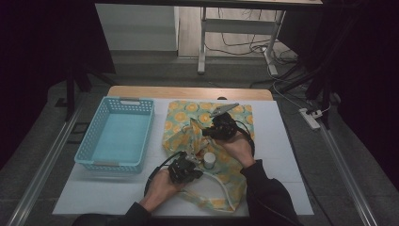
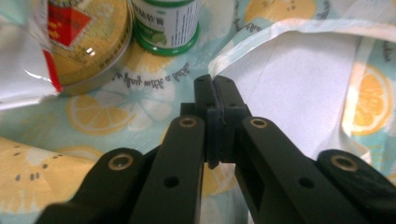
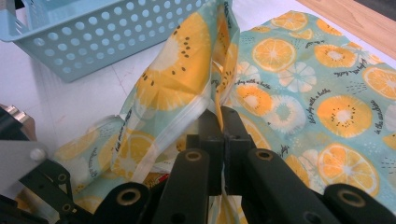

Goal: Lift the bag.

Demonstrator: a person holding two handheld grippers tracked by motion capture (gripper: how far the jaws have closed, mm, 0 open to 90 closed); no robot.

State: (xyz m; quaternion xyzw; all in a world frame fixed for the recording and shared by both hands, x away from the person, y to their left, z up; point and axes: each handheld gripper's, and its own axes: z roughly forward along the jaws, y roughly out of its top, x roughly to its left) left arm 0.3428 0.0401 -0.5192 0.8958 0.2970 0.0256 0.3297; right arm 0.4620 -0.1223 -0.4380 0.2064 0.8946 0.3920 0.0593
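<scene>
A cloth bag [image 1: 184, 117] printed with orange slices lies on the white mat [image 1: 287, 141] in the middle of the table. My right gripper [image 1: 207, 132] is shut on a fold of the bag [image 3: 177, 79] and holds it raised in a peak; its jaws [image 3: 223, 114] pinch the seam. My left gripper [image 1: 194, 157] sits nearer the front, its jaws together [image 2: 215, 84] on the bag's white-lined hem [image 2: 252, 42]. Just beyond lie a gold tin [image 2: 88, 42], a green and white bottle [image 2: 166, 23] and a red and white packet [image 2: 23, 60]. The bottle's white cap [image 1: 209, 160] stands between the two grippers.
A light blue perforated basket [image 1: 117, 134] stands left of the bag, with nothing in it, and its wall [image 3: 93, 32] is close to the raised fold. The bag's drawstring [image 1: 221, 181] trails toward the front edge. The wooden table edge [image 1: 188, 92] runs along the back.
</scene>
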